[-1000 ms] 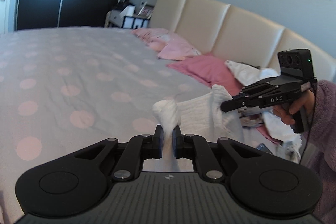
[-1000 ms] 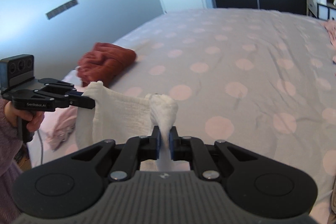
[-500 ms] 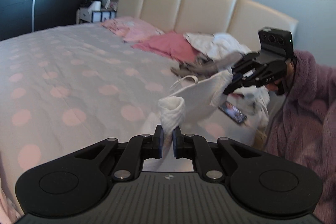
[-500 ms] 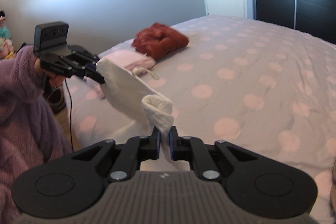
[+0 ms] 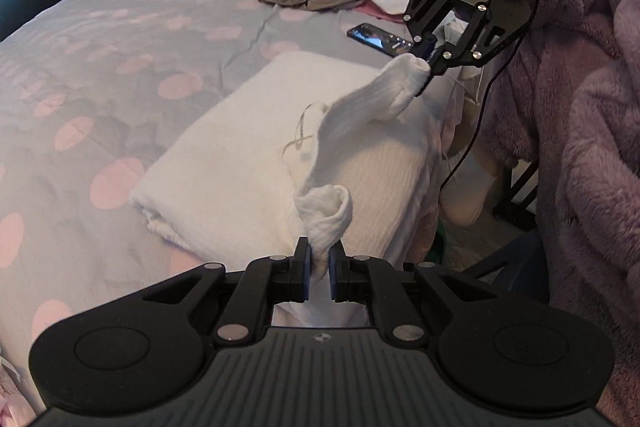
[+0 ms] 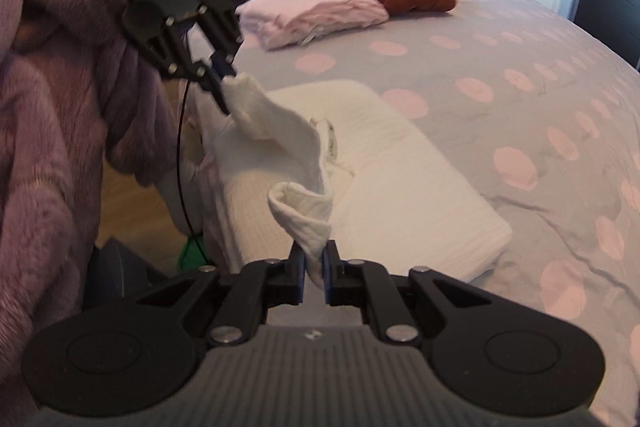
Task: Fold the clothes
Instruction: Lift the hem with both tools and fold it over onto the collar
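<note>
A corner of the white textured cotton garment (image 5: 256,163) is pinched tight in each black claw, left (image 5: 319,267) and right (image 6: 313,269), with its folded bulk laid on the grey pink-dotted bed (image 5: 100,75).

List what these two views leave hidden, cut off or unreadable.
- White garment: its near edge, left wrist view, hidden behind the left claw.
- Phone: screen too small to read; one end behind the right claw.
- Left claw in the right wrist view: motion-blurred.
</note>
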A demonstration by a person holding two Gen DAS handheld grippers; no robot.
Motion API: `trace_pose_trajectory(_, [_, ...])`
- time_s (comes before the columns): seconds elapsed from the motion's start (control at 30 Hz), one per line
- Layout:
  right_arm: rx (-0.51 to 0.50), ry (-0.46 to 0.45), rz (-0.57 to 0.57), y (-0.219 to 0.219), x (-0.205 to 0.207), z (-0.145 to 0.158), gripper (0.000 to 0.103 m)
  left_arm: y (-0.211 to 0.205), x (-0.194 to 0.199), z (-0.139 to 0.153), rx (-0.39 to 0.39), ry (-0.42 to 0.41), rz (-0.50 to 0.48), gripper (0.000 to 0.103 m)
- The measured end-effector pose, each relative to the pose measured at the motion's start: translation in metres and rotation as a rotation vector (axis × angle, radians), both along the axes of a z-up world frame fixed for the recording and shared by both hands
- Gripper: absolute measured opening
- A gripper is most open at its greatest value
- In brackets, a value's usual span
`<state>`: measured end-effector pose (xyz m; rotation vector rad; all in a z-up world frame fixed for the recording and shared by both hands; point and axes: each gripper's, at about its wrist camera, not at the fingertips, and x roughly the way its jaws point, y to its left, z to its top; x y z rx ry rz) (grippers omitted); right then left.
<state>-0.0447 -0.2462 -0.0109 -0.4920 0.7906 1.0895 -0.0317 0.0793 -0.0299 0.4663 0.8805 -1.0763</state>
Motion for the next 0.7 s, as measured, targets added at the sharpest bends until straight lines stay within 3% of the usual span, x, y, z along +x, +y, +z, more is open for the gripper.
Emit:
trace_pose_trajectory(0.13, [-0.1, -0.02, 0.066, 0.013, -0.007, -0.02, 0.011, -0.003, -0.006, -0.01, 0.045, -0.009, -0.028, 0.007])
trace_pose_trajectory(0.3, [-0.145, -0.021, 0.086, 0.017, -0.013, -0.031, 0.012, -0.008, -0.01, -0.018, 0.084, -0.022, -0.053, 0.007])
trace_pose_trajectory(0.47, [-0.183, -0.027, 0.115, 0.02, -0.018, -0.038, 0.022, -0.013, -0.021, -0.025, 0.153, -0.068, -0.113, 0.007])
trace_pose_trajectory(0.7, [-0.194, -0.026, 0.13, 0.018, -0.025, -0.034, 0.033, -0.013, -0.033, -0.02, 0.17, -0.078, -0.156, 0.014])
